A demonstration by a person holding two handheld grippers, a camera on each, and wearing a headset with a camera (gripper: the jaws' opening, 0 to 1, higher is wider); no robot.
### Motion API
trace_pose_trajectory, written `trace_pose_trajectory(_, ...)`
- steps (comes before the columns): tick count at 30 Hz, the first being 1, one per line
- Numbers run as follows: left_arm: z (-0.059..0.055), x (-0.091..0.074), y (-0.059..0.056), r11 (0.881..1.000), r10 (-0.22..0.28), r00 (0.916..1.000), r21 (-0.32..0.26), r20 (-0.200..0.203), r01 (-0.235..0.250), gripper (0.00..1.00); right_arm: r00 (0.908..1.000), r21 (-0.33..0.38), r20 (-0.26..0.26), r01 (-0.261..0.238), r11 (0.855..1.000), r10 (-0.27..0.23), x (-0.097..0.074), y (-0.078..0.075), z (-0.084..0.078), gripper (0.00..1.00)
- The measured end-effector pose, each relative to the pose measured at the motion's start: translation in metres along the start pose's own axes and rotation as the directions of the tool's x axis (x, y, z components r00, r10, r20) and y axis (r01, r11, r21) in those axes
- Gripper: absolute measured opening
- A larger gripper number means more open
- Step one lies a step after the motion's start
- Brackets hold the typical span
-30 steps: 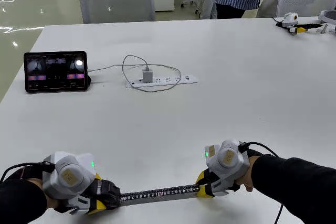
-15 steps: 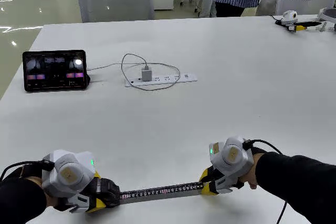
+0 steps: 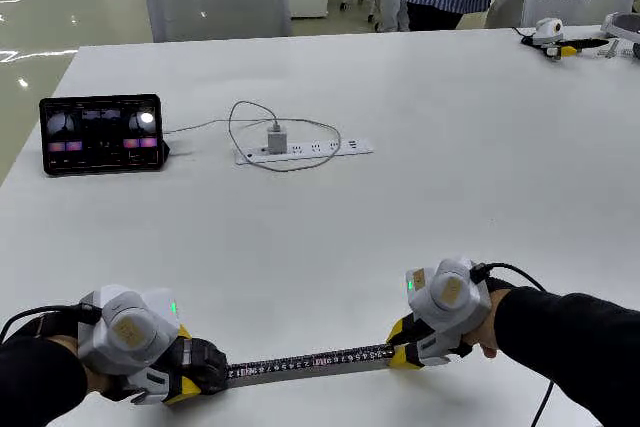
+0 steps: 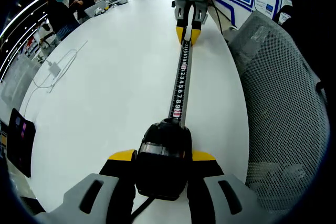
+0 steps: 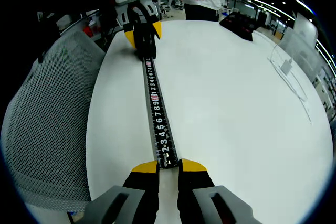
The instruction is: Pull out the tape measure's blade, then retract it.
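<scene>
Stretching out further: the right gripper [image 5: 168,167] sits a bit more to the person's right vs a sec ago, jaws pinched nearly shut on the end of the blade [image 5: 156,109], so more blade shows btwn the two. The left gripper [image 4: 163,155] clamps the black tape measure case [image 4: 164,174], jaws spread round its sides, at the near edge of the table [image 3: 420,167]. Pull-out looks well along; retract not yet begun, I'd say. Farther back sit the power strip [image 3: 330,150] w/ charger [image 3: 276,140], then the tablet [image 3: 102,134].

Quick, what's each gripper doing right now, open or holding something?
Left gripper: closed on the tape measure case.
Right gripper: closed on the tip of the extended blade.
</scene>
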State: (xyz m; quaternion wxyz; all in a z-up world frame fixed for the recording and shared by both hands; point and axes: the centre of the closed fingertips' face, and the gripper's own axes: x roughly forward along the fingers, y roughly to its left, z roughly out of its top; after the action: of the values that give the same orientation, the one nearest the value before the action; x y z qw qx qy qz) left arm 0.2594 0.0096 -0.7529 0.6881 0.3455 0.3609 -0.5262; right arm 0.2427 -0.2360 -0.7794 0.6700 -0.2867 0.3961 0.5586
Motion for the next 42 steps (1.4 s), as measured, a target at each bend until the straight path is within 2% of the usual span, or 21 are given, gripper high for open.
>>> trace_pose_trajectory(18, 0.001, -0.0005, -0.0001, 1.0, 0.002, 1.0, -0.005, 0.009, -0.002, 0.33, 1.0, 0.024, -0.006, -0.003, 1.0, 0.003, -0.0025, -0.0003, -0.0047, 0.09)
trace_pose_trajectory(20, 0.0017, -0.0005, 0.0003, 1.0, -0.002, 0.9997, -0.011, 0.024, 0.002, 0.33, 0.9998, 0.017, -0.017, -0.005, 1.0, 0.006, -0.0022, 0.0, -0.0038, 0.1)
trace_pose_trajectory(24, 0.0022, -0.0006, 0.0004, 1.0, -0.011, 0.9997, -0.005, 0.023, 0.011, 0.33, 0.9991, -0.004, -0.041, -0.008, 1.0, 0.008, -0.0014, 0.0007, -0.0037, 0.1)
trace_pose_trajectory(31, 0.0023, 0.0002, -0.0009, 0.999, -0.034, 0.9994, 0.012, -0.004, 0.034, 0.34, 0.9973, -0.04, -0.072, 0.007, 0.999, -0.01, -0.0012, 0.0019, -0.0041, 0.11)
trace_pose_trajectory(34, 0.0023, -0.0002, -0.0014, 0.999, -0.043, 0.999, 0.02, -0.011, 0.043, 0.34, 0.997, -0.003, -0.075, 0.016, 1.0, -0.016, -0.0007, 0.0005, -0.002, 0.12)
trace_pose_trajectory(38, 0.0008, 0.0007, -0.0004, 0.999, -0.05, 0.9987, 0.02, -0.014, 0.05, 0.34, 0.9954, -0.036, -0.093, 0.021, 0.999, -0.024, 0.0001, 0.0023, -0.003, 0.13)
trace_pose_trajectory(41, 0.0017, -0.0014, -0.0005, 0.998, -0.059, 0.9982, 0.013, -0.006, 0.059, 0.34, 0.9952, -0.047, -0.096, 0.013, 0.999, -0.017, -0.0003, 0.0055, -0.0034, 0.17)
trace_pose_trajectory(42, 0.0032, -0.0031, -0.0012, 0.998, -0.069, 0.9976, -0.006, 0.005, 0.069, 0.34, 0.9952, -0.053, -0.097, 0.011, 0.999, -0.016, -0.0004, 0.0068, -0.0034, 0.18)
